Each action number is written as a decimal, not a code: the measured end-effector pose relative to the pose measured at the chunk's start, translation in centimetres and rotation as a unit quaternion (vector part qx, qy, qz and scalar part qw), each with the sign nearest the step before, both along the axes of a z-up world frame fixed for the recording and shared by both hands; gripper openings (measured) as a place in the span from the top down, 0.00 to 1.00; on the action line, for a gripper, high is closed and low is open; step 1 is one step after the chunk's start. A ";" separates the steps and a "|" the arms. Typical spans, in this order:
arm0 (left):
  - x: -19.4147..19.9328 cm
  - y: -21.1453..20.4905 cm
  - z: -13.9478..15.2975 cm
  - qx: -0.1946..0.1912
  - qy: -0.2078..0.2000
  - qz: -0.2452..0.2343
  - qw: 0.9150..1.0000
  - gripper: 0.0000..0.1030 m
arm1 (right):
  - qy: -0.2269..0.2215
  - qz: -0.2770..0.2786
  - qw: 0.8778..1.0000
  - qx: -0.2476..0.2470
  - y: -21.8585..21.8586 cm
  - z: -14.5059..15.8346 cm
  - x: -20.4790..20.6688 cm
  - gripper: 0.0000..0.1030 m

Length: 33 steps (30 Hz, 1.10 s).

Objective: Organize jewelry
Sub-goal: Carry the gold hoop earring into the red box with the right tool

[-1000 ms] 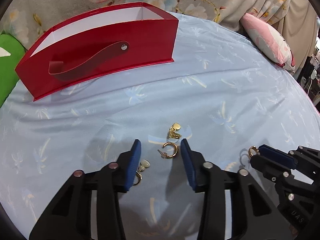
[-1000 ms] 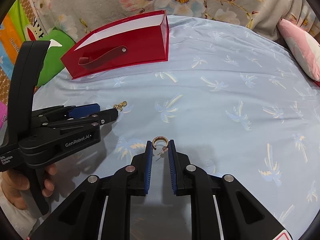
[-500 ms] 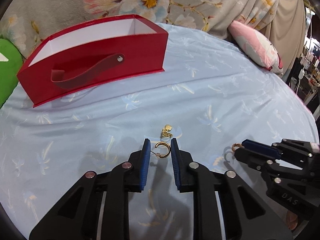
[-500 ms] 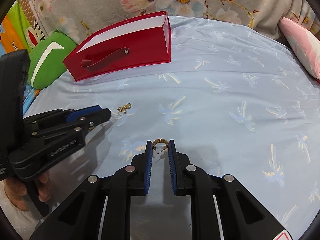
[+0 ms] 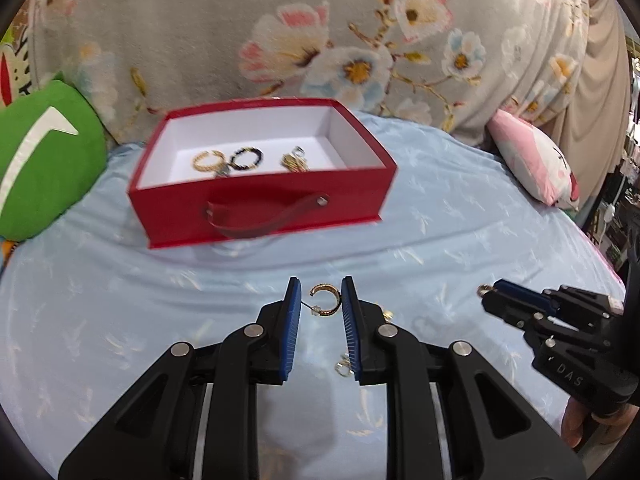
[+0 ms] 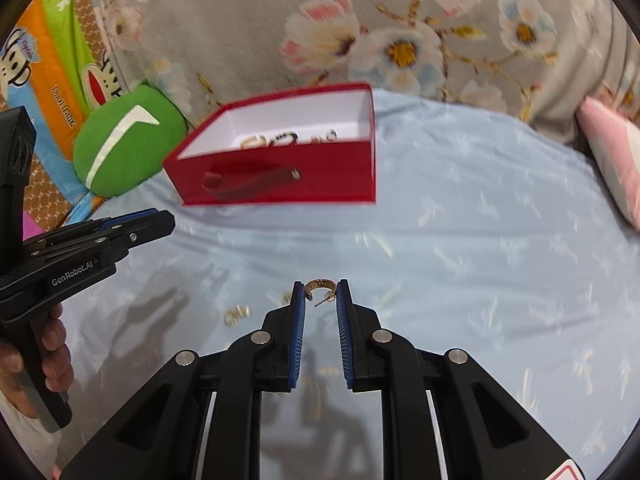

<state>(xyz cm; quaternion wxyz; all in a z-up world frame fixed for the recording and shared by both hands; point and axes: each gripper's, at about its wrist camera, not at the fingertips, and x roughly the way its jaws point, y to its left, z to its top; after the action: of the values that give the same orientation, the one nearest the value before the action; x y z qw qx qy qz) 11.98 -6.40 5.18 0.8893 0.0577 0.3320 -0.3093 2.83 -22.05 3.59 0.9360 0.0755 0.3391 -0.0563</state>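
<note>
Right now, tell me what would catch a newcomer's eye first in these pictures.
The open red box at the far side of the pale blue bedsheet, with rings and a dark beaded loop on its white floor. Nearer the cameras, each gripper pinches a gold hoop earring: the left gripper holds one, the right gripper another. A green cushion sits left of the box.

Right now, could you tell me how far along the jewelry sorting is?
Several pieces already lie in the red box. Each tool holds a gold hoop earring: left tool, right tool. At least two small gold pieces remain on the blue sheet.
</note>
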 end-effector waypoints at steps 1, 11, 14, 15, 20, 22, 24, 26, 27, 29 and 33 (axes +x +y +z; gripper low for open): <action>0.4 0.3 0.4 0.002 -0.004 0.005 1.000 0.81 | -0.006 0.004 1.000 -0.002 0.1 0.7 0.6 0.86; 6.7 1.9 4.8 0.028 -0.047 0.057 0.997 0.81 | -0.043 0.030 0.998 -0.020 0.3 5.7 8.1 0.86; 9.4 1.7 5.9 0.027 -0.054 0.066 0.996 0.81 | -0.047 0.031 0.998 -0.022 -0.1 6.7 11.2 0.86; 10.2 1.6 6.2 0.027 -0.055 0.068 0.996 0.81 | -0.047 0.032 0.998 -0.021 -0.3 7.0 12.3 0.86; 15.0 0.6 7.3 0.021 -0.054 0.075 0.996 0.81 | -0.040 0.031 0.999 -0.003 -1.4 7.8 17.9 0.86; 16.6 0.2 7.3 0.021 -0.052 0.080 0.995 0.81 | -0.038 0.028 0.999 -0.002 -1.8 7.9 20.0 0.86; 18.4 -0.4 7.1 0.030 -0.054 0.090 0.994 0.81 | -0.036 0.026 0.999 -0.001 -2.2 7.8 21.7 0.86; 20.0 -1.0 6.7 0.036 -0.052 0.098 0.993 0.81 | -0.033 0.025 0.999 -0.002 -2.5 7.6 23.4 0.86; 20.8 -1.2 6.4 0.038 -0.049 0.103 0.993 0.81 | -0.030 0.024 0.999 -0.005 -2.5 7.4 24.3 0.86; 22.5 -1.7 5.8 0.041 -0.038 0.108 0.993 0.81 | -0.025 0.026 0.999 -0.010 -2.6 7.1 25.8 0.86; 25.3 -2.7 4.4 0.050 -0.021 0.117 0.992 0.81 | -0.009 0.026 1.000 -0.003 -3.1 5.9 29.3 0.86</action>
<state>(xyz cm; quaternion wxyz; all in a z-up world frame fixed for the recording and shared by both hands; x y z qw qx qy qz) 37.26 -9.15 9.58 0.9223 0.0694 0.3323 -0.1846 32.11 -25.14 9.47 0.9403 0.0647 0.3327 -0.0323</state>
